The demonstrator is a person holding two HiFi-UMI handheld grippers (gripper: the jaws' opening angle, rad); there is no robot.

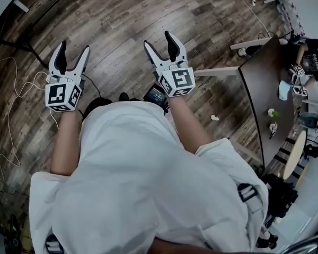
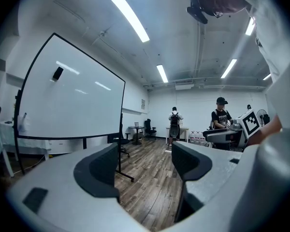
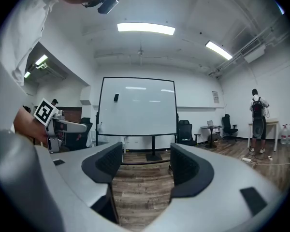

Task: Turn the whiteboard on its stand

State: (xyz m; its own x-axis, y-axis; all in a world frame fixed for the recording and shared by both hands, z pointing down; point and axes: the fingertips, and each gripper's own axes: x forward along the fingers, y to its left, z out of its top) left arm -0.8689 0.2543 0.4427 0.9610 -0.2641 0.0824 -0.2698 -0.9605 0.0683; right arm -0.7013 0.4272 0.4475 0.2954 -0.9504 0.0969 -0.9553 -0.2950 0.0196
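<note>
A large white whiteboard [image 3: 137,106] in a black frame stands upright on its stand [image 3: 153,154], straight ahead of my right gripper [image 3: 141,166] and some way off. In the left gripper view the same whiteboard [image 2: 70,98] is seen at an angle on the left, its black foot [image 2: 124,172] on the wood floor. My left gripper [image 2: 144,167] is open with nothing between its jaws. The right one is open and empty too. In the head view both grippers, left gripper [image 1: 70,56] and right gripper [image 1: 161,44], are held out over the floor; the whiteboard is out of that view.
A dark table [image 1: 270,94] with small items stands at the right. White cables [image 1: 13,97] lie on the floor at the left. Office chairs [image 3: 185,129] and desks line the far wall. One person stands with a backpack [image 2: 174,120]; another [image 2: 221,115] is by equipment.
</note>
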